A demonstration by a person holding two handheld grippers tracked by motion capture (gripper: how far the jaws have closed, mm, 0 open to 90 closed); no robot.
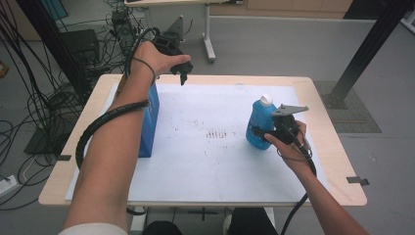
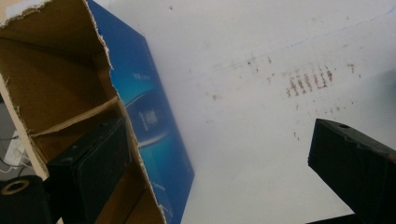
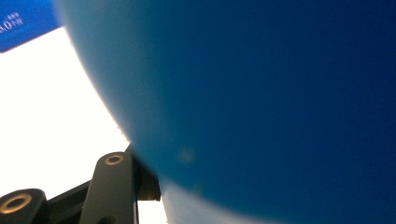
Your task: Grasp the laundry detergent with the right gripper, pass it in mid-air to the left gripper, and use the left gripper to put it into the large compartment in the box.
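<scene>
Our right claw [image 1: 263,132] grips the bottle [image 1: 259,120] near the counter's [image 1: 323,147] right edge; our left claw [image 1: 182,73] hangs released above the box [image 1: 149,122]. A loose grip could tip the bottle.

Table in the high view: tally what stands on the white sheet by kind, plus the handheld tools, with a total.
Blue bottles with white cap: 1
Blue cardboard boxes, top torn open: 1
Handheld tools: 2, left tool and right tool
Total: 4
</scene>
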